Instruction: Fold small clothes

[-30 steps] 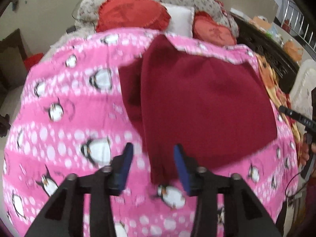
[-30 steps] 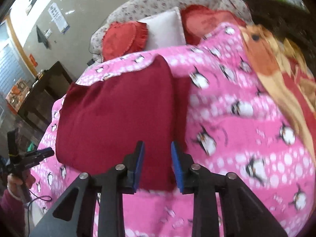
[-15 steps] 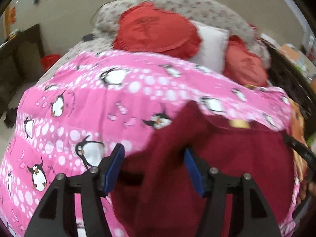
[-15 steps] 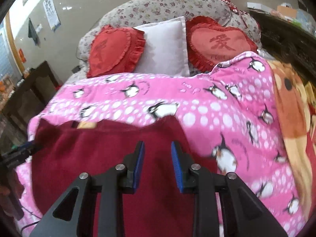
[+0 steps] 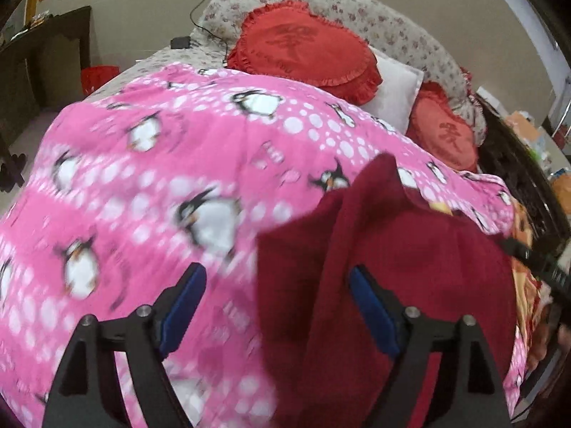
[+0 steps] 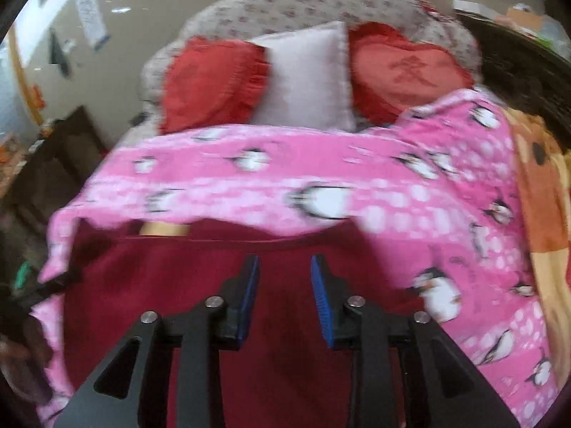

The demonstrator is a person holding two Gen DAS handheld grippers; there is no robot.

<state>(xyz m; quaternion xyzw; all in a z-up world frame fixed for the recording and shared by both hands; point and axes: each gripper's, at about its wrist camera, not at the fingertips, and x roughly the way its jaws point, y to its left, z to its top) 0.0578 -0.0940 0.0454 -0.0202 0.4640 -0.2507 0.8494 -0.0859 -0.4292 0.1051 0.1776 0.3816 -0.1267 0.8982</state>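
A dark red garment [image 5: 410, 278] lies spread on a pink penguin-print blanket [image 5: 171, 164]; a folded-in strip runs along its left side. My left gripper [image 5: 276, 292] is wide open and empty, low over the garment's left edge and the blanket. In the right wrist view the garment [image 6: 221, 285] shows its collar with a tan label [image 6: 164, 229]. My right gripper [image 6: 284, 278] is open and empty, low over the garment's upper middle on the blanket [image 6: 357, 185].
Red heart cushions [image 5: 303, 50] and a white pillow [image 6: 307, 78] lean on the floral headboard [image 6: 321, 3]. An orange blanket [image 6: 542, 207] lies along the right side. Dark furniture [image 5: 39, 64] stands to the left. The other gripper [image 5: 539, 267] shows at the garment's right edge.
Both grippers have moved forward from the garment's hem toward its collar end and dropped lower. The left jaws have opened wider. The right jaws stay at the same gap.
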